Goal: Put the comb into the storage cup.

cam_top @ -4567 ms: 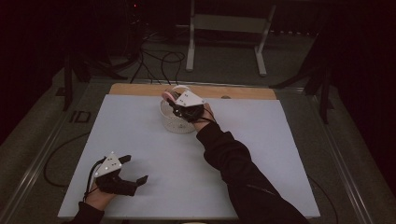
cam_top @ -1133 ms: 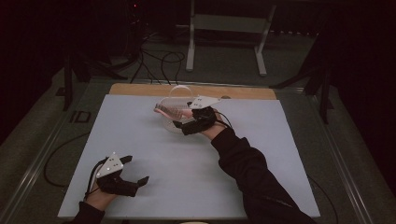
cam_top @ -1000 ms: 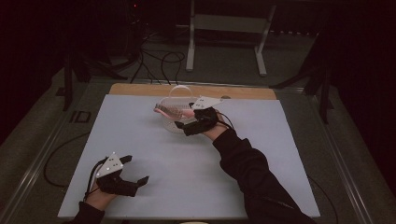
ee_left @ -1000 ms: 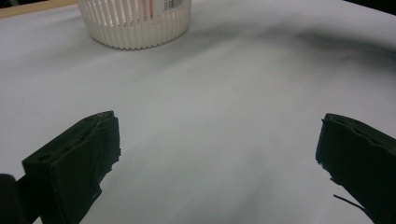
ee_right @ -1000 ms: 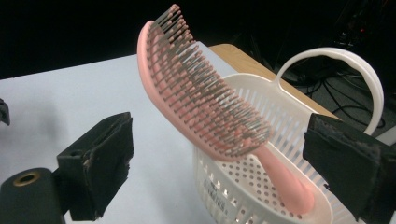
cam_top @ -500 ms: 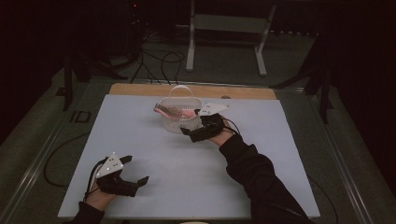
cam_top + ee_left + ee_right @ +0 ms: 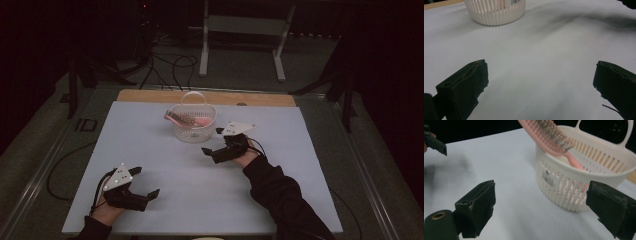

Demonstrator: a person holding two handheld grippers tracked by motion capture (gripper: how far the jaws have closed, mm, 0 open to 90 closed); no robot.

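Near the worktop's far edge, a light, stiff brush (image 7: 186, 120) lies in the basket (image 7: 192, 134) (take its handle); both tongs gape empty.

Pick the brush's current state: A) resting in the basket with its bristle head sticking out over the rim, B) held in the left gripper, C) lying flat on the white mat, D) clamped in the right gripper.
A: the pink hairbrush lies across the white basket, handle down inside and bristle head past the rim, while the right gripper and the left gripper both sit open and empty on the mat.
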